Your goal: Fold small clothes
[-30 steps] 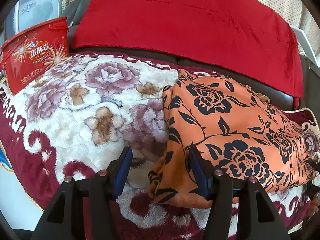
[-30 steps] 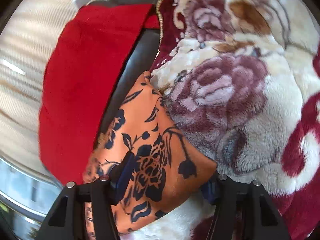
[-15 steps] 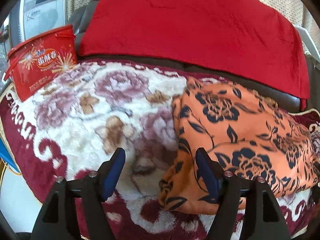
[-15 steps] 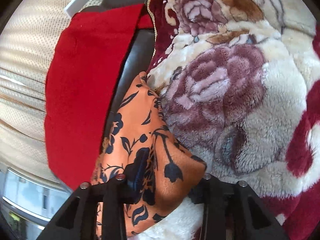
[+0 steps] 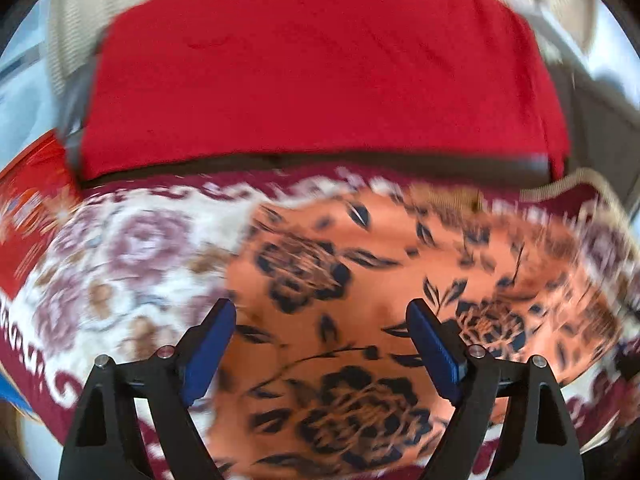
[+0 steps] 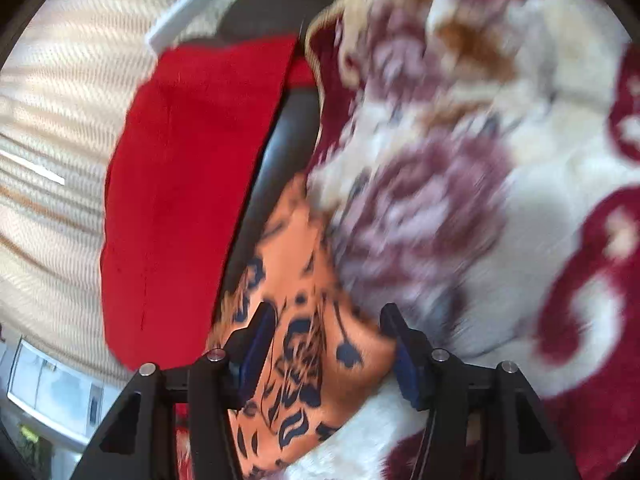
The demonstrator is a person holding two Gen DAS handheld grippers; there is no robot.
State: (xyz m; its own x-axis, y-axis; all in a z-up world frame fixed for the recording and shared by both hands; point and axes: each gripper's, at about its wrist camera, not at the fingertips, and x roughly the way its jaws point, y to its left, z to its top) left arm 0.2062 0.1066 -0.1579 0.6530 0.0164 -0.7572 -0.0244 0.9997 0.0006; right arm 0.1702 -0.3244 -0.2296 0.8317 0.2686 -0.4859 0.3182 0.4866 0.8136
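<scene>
An orange garment with black flowers (image 5: pixel 500 248) lies folded on a plush floral blanket (image 5: pixel 132 240). My left gripper (image 5: pixel 320 308) hovers over the garment's near half. Its jaws stand wide and are opening, and the blue pads (image 5: pixel 208 344) touch no cloth. In the right wrist view a folded corner of the garment (image 6: pixel 296 248) lies between the fingers of my right gripper (image 6: pixel 328 316). That gripper's jaws are opening too, and I see no squeeze on the cloth. Both views are blurred by motion.
A red throw (image 5: pixel 320 72) covers the dark sofa back behind the blanket, and it shows again as the red throw (image 6: pixel 180 180) on the left. A red printed tin (image 5: pixel 28 208) stands at the blanket's far left. The blanket (image 6: pixel 460 200) fills the right. A pale curtain (image 6: pixel 60 120) hangs beyond.
My left gripper let go of the garment's left edge, spread wide and slid right over the cloth. The right gripper shifted slightly, its fingers still straddling the folded corner.
</scene>
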